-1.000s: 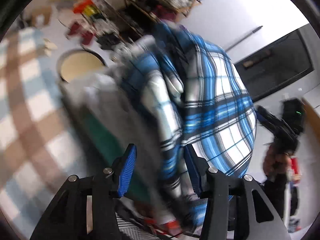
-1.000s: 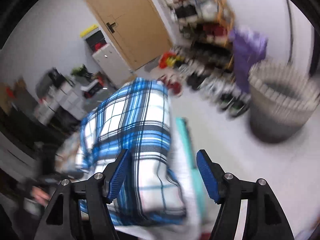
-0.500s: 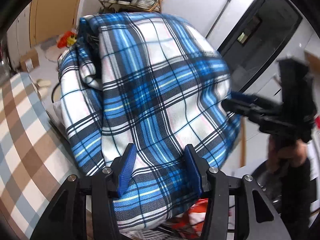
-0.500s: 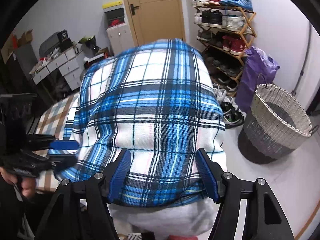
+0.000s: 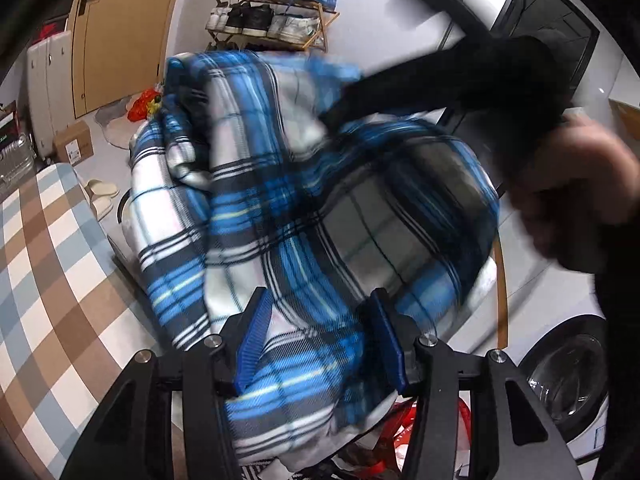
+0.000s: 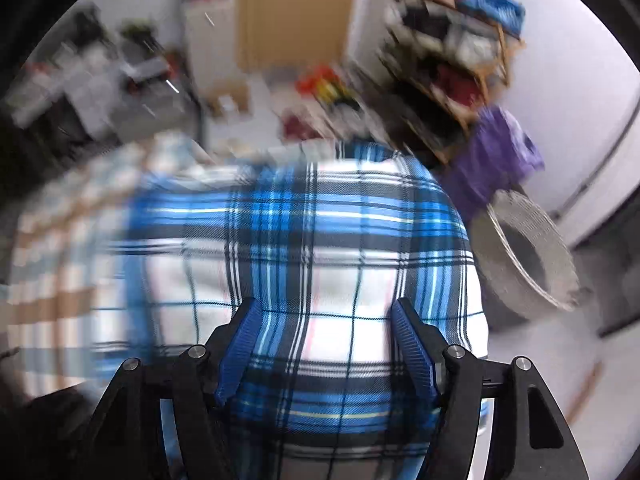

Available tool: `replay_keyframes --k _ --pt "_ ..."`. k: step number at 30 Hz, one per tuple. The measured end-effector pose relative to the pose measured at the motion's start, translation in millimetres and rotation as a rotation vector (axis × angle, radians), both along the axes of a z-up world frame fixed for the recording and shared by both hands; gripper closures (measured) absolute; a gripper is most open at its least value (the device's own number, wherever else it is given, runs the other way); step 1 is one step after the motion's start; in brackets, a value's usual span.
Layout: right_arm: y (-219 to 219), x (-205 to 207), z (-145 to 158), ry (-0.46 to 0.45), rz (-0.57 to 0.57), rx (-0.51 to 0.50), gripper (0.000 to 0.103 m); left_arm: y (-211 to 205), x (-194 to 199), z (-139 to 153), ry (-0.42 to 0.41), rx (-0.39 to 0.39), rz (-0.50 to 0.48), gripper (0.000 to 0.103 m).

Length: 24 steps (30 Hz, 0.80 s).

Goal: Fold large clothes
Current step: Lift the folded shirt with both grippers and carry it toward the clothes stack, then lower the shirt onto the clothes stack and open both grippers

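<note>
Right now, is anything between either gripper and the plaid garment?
Nothing visible. The plaid garment already sits bunched between the blue pads of the left gripper and of the right gripper. In the left view, a dark sleeve and hand cross above it, not between.

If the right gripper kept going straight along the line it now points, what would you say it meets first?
Most likely the blue plaid garment: it bulges right ahead of the right gripper and already lies between its jaws. What lies beyond is hidden.
</note>
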State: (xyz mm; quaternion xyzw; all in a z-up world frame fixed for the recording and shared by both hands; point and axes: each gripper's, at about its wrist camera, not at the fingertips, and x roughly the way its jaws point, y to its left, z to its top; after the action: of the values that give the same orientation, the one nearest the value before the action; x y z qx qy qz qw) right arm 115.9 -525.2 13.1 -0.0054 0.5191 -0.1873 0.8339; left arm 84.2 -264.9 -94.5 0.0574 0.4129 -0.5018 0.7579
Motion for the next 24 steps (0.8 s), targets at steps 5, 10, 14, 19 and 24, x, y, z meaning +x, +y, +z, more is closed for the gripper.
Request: replay_keyframes --k 5,10,14,19,24 --pt "-11 -33 37 -0.177 -0.028 0.06 0.037 18 -12 18 0.026 -0.022 0.03 0.058" --pt "15 -143 75 -0.459 -0.006 0.061 0.029 50 -41 41 -0.107 -0.033 0.089 0.058" --pt "61 -246 84 -0.713 -0.026 0.065 0.002 79 -77 62 -0.271 -0.075 0.171 0.029" --pt "138 -352 75 -0.939 0.017 -0.042 0.0 127 -128 84 -0.485 -0.217 0.291 0.016" --pt "196 -407 63 -1.014 -0.056 -0.144 0.0 164 -182 88 -0.608 -0.303 0.401 0.001"
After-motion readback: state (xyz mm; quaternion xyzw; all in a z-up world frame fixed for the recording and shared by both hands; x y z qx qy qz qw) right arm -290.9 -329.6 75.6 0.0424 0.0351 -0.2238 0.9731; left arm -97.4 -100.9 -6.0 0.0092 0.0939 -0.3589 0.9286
